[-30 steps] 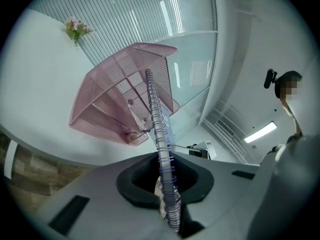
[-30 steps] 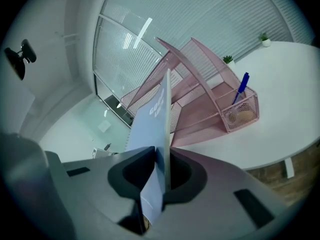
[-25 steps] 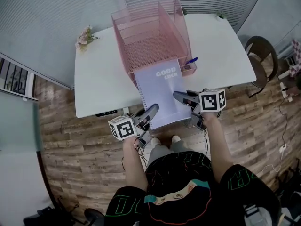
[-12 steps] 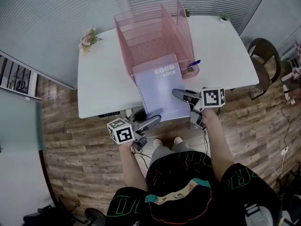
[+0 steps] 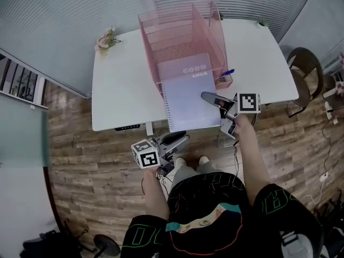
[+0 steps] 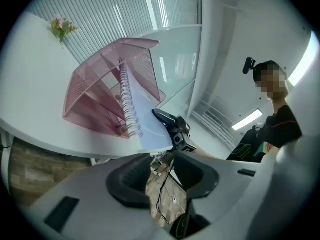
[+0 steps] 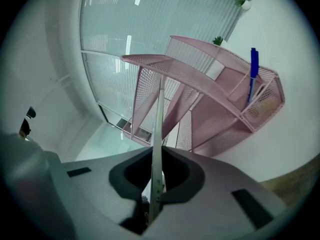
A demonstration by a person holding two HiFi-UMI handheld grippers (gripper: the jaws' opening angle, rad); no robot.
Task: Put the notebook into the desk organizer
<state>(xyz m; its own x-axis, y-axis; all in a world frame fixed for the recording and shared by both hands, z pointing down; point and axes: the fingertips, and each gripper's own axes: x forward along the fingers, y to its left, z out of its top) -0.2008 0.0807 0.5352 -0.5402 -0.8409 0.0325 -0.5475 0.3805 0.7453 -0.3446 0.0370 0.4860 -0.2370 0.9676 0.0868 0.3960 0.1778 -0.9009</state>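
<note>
Seen from above, a white desk [image 5: 121, 93] fills the upper middle of the frame, with a small bunch of flowers [image 5: 107, 38] at its upper-left corner. Below the desk's front edge, left of centre, the left gripper [image 5: 180, 140] hangs over the wooden floor [image 5: 80, 165], off the notebook; its jaws stand apart with nothing between them and have just been closing. At centre top stands a pink mesh desk organizer [image 5: 185, 28]. A lavender spiral notebook [image 5: 189, 93] lies with its upper end inside the organizer and its lower end at the desk's front edge. The right gripper [image 5: 208, 97] is clamped on the notebook's right edge. A blue pen [image 5: 227, 73] stands in the organizer's right-hand cup. A chair [image 5: 303, 74] sits at far right.
</note>
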